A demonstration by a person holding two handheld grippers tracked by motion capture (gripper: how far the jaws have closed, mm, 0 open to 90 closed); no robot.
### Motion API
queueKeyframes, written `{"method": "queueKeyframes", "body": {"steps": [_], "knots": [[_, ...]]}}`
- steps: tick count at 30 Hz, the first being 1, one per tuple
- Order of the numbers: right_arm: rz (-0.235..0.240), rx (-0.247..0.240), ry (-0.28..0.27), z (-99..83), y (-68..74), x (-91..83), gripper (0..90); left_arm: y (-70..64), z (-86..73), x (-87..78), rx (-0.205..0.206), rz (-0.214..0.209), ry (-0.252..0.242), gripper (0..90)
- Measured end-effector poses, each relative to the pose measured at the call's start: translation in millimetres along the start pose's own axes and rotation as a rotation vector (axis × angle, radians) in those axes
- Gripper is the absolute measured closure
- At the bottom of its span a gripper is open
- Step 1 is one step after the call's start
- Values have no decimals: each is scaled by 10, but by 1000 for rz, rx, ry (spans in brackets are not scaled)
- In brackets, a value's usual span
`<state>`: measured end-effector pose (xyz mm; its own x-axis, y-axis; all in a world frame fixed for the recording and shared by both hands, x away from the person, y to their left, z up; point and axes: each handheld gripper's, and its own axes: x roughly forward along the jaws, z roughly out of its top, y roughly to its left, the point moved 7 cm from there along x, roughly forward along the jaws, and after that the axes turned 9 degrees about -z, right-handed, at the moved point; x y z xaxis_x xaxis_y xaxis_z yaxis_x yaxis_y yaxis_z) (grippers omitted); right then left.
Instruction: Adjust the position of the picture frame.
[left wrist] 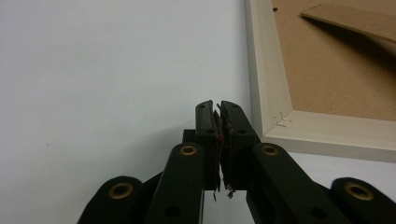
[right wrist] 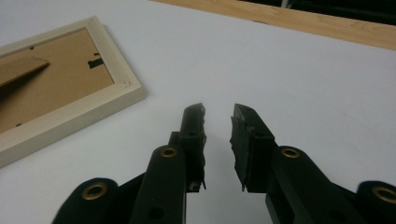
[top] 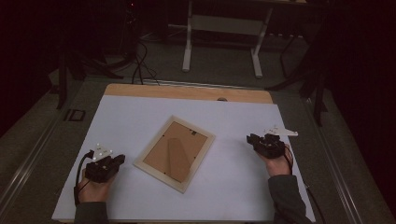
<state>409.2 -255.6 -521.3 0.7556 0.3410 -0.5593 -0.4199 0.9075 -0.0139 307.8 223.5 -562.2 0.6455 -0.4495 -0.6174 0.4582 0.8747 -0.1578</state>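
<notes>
Picture frame: face down on your tabletop.
Your left hand-held gripper: jaws pressed together, empty.
Your right hand-held gripper: jaws slightly spread, empty.

Frame showing pale matt wood rim w/ brown fibreboard back; table wearing smooth white matt sheet, bare wood at far edge. Grippers looking black matt plastic w/ brass rivets.
</notes>
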Motion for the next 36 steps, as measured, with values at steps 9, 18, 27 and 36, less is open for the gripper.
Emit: {"method": "queueKeyframes", "body": {"steps": [9, 18, 27, 36], "knots": [[15, -47, 13, 48, 87, 126, 896, 3, -9, -44, -17, 14, -16, 864], [13, -80, 35, 170, 201, 268, 898, -46, -27, -39, -6, -13, 4, 900], [34, -87, 32, 291, 299, 432, 898, -99, -36, -52, 7, -22, 9, 899], [36, -116, 29, 410, 405, 566, 898, -75, -58, -109, -18, -34, -2, 882]]}}
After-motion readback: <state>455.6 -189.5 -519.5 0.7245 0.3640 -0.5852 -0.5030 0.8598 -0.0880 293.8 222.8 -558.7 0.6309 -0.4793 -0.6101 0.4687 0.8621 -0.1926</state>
